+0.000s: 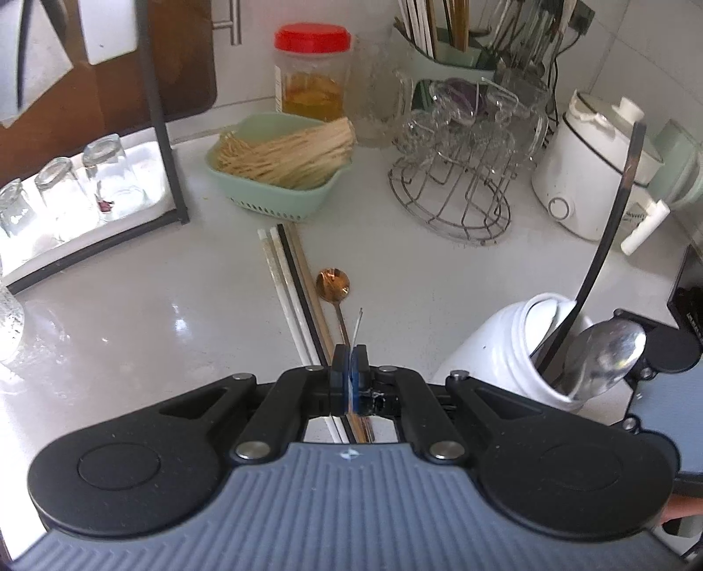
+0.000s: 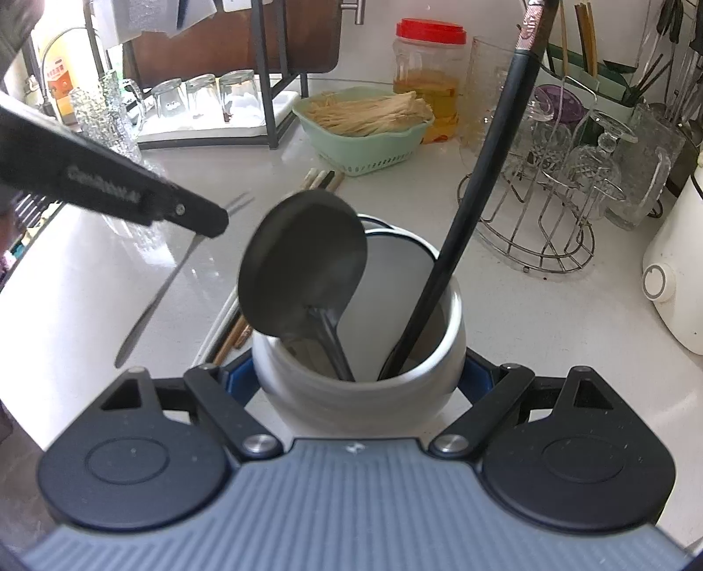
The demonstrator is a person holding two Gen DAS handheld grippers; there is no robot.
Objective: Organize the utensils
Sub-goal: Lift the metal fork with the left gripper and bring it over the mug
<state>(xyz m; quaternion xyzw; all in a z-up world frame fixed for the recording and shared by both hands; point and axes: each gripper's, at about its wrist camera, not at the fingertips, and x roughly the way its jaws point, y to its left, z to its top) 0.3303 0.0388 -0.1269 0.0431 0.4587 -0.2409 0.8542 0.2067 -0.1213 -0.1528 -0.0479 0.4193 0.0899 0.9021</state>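
- Left wrist view: the left gripper (image 1: pixel 350 364) has its jaws pressed together on one thin metal fork (image 1: pixel 358 323), whose tip sticks up just past the pads.
- Below it, on the white counter (image 1: pixel 154 298), lie four chopsticks (image 1: pixel 290 281) side by side and one copper spoon (image 1: pixel 334 285) just beside them at 3 o'clock.
- At 4 o'clock of the spoon stands one white holder jar (image 1: pixel 496 347), with one silver spoon (image 1: pixel 610 351) and one long black handle (image 1: pixel 615 219) in it.
- At 12 o'clock of the chopsticks sits one green basket (image 1: pixel 281 197) of pale sticks, and behind it one jar with a red lid (image 1: pixel 313 37).
- At 9 o'clock, three upturned glasses (image 1: pixel 61 184) stand on one tray.
- At 2 o'clock of the basket, one wire rack (image 1: pixel 452 206) carries glass cups; I cannot count them.
- Right wrist view: the right gripper (image 2: pixel 358 386) is clamped around the same white holder jar (image 2: pixel 351 395), its two fingers on the jar's opposite sides.
- Two utensils stand in the jar here: one dark round ladle (image 2: pixel 303 263) and the long black handle (image 2: pixel 474 211), which leans toward 1 o'clock.
- At 9 o'clock of the jar, the other gripper's black finger (image 2: pixel 132 193) holds the fork (image 2: pixel 162 290) above the counter, tines up and handle hanging down.
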